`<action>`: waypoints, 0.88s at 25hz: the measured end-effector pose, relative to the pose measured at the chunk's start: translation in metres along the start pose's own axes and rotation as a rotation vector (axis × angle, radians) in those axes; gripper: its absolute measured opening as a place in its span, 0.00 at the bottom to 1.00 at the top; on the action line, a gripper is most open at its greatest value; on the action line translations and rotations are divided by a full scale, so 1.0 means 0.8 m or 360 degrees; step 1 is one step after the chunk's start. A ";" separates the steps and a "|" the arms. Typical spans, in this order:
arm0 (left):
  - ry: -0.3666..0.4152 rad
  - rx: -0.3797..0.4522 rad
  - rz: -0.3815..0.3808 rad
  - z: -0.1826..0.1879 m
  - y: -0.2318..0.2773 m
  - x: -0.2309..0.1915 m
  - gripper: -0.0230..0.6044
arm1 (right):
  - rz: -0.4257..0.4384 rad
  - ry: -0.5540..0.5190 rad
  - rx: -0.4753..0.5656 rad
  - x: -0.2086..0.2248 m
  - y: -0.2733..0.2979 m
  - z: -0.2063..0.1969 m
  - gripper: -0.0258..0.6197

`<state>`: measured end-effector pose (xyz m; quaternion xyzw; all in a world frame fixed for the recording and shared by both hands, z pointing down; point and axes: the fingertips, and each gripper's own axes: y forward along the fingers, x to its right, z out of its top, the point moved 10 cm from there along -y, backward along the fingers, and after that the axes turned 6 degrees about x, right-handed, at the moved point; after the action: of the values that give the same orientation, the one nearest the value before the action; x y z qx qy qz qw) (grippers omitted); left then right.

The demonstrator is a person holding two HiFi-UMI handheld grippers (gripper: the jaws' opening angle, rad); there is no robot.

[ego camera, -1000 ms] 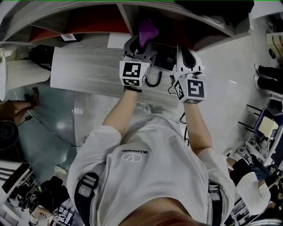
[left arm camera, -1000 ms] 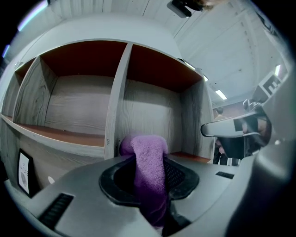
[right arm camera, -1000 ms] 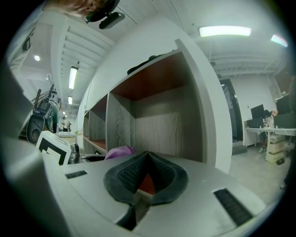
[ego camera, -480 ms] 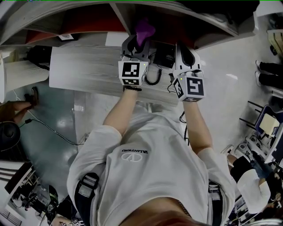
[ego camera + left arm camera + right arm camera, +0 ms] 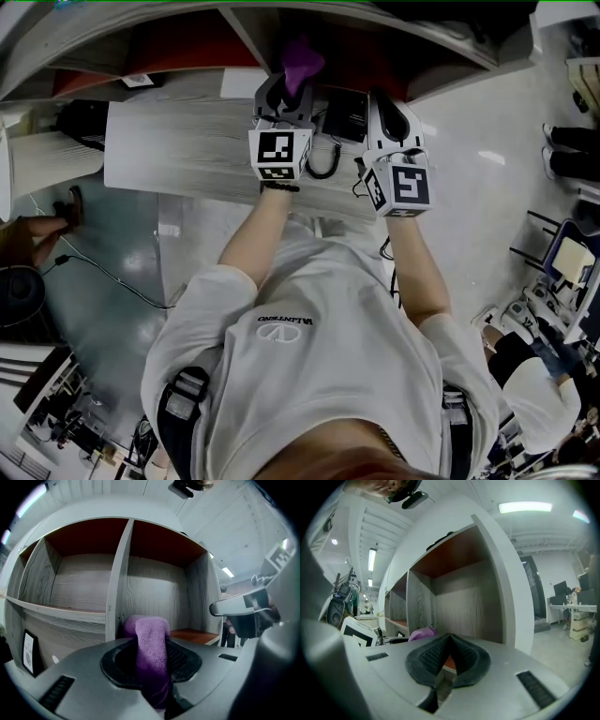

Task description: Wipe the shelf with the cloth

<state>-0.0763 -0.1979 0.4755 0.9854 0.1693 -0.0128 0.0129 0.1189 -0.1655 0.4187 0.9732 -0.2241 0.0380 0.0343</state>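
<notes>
The purple cloth [image 5: 302, 58] sticks out of my left gripper [image 5: 289, 82], which is shut on it at the mouth of the shelf [image 5: 187, 42]. In the left gripper view the cloth [image 5: 151, 644] stands folded between the jaws, in front of the grey vertical divider [image 5: 117, 578] and a red-floored compartment [image 5: 192, 634]. My right gripper [image 5: 387, 105] hovers just to the right, shut and empty. Its dark pads [image 5: 431, 657] meet in front of the right-hand compartment [image 5: 464, 597]. The cloth [image 5: 422, 633] shows at its left.
A wood-grain tabletop [image 5: 178, 155] lies under the grippers, with a black cable loop [image 5: 323, 167] and a black flat device [image 5: 345, 114] on it. A hand [image 5: 23, 239] reaches in at the left edge. The shelf's white end panel [image 5: 511, 588] stands right of the right gripper.
Both grippers have edged a little forward toward the shelf, the cloth with the left one. Their jaws stand as before.
</notes>
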 end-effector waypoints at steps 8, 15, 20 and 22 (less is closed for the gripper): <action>0.0005 -0.0007 -0.0007 -0.003 0.004 0.011 0.20 | -0.0004 0.0008 0.0000 0.002 -0.009 -0.003 0.04; 0.0003 -0.0012 -0.0063 -0.004 0.011 0.036 0.20 | -0.0019 0.0016 -0.0002 0.009 -0.021 -0.003 0.04; -0.0004 -0.0013 -0.0113 -0.003 0.017 0.058 0.20 | -0.0034 0.0020 -0.0013 0.017 -0.030 -0.006 0.04; -0.0010 -0.0012 -0.0129 -0.003 0.020 0.068 0.20 | -0.0040 0.0023 -0.0013 0.022 -0.033 -0.006 0.04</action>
<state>-0.0196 -0.1949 0.4763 0.9776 0.2091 -0.0156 0.0167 0.1457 -0.1490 0.4241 0.9755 -0.2117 0.0437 0.0402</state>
